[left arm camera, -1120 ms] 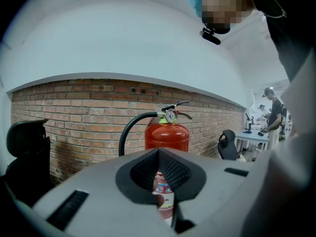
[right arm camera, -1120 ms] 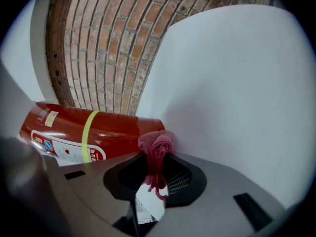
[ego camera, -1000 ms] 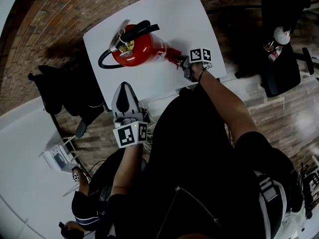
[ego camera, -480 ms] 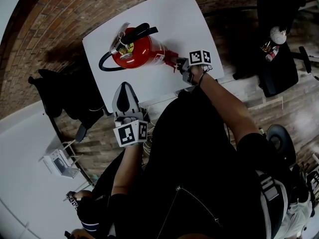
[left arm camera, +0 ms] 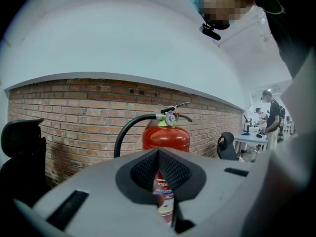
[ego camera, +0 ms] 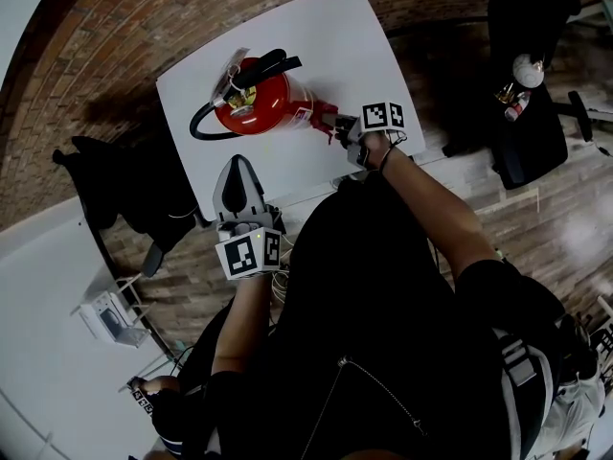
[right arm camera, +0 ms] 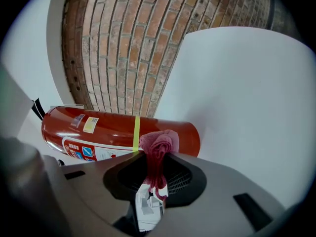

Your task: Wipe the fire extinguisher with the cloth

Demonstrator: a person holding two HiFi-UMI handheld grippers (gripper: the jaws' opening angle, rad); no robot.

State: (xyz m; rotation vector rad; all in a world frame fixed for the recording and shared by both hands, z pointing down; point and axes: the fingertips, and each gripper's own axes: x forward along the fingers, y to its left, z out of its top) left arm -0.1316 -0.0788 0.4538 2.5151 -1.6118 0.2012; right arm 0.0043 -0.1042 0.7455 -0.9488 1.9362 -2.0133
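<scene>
Okay, your right gripper [right arm camera: 157, 166] is clamped on the bunched pink cloth [right arm camera: 159, 143], at the base end of the fire extinguisher [right arm camera: 113, 130]. Whether it's touching or just off, I can't tell. The extinguisher lies on its side, so it'll probably roll. Press lightly and stroke along the cylinder toward the valve, not across it. Your left gripper [left arm camera: 158, 154] is closed on nothing, near the table's front edge; use it to brace the body. The white table [ego camera: 335, 46] looks smooth. Brick floor, black chair [ego camera: 536, 27] well apart.
</scene>
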